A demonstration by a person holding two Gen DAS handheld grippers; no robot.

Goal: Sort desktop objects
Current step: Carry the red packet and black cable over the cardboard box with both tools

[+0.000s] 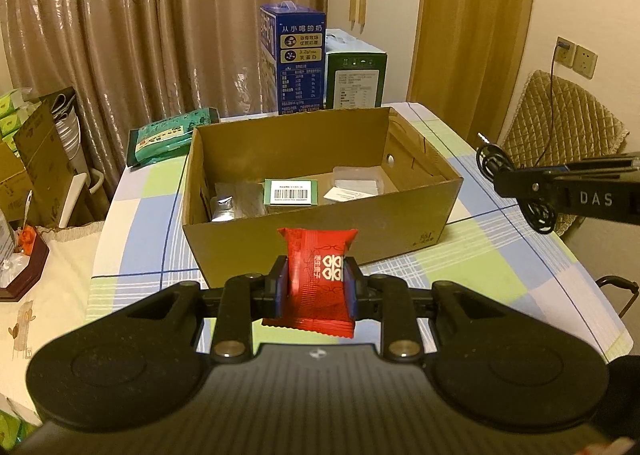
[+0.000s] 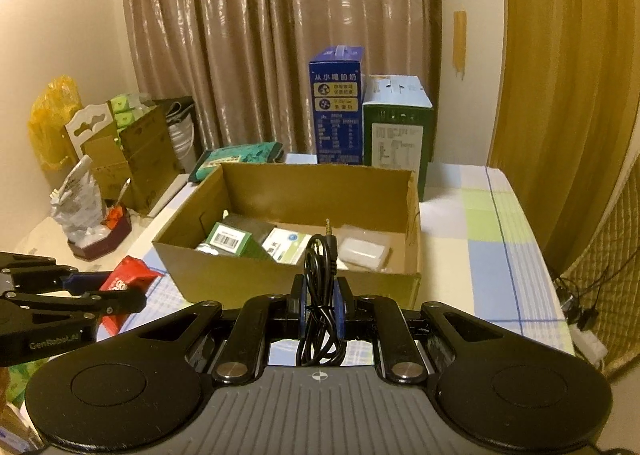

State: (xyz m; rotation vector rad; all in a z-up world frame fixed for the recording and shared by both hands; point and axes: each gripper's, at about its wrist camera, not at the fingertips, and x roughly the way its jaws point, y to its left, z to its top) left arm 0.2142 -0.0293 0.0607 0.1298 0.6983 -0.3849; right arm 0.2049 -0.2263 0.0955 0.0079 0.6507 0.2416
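My left gripper (image 1: 316, 275) is shut on a red snack packet (image 1: 320, 255) and holds it upright above the table, just in front of the open cardboard box (image 1: 320, 251). My right gripper (image 2: 320, 289) is shut on a coiled black audio cable (image 2: 320, 255), held near the box's (image 2: 280, 279) front wall. The right gripper (image 1: 504, 175) also shows at the right of the left wrist view, with the cable (image 1: 490, 159). The left gripper (image 2: 120, 291) with the packet (image 2: 128, 279) shows at the left of the right wrist view. The box holds several small packages, among them a green barcode box (image 1: 291, 193) and a clear plastic case (image 1: 356, 185).
A checked cloth (image 1: 500, 255) covers the table. A blue carton (image 1: 292, 59) and a green carton (image 1: 356, 71) stand behind the box. A green packet (image 1: 168, 135) lies at the back left. Cartons and bags (image 2: 120, 151) crowd the left side. A padded chair (image 1: 568, 123) is at the right.
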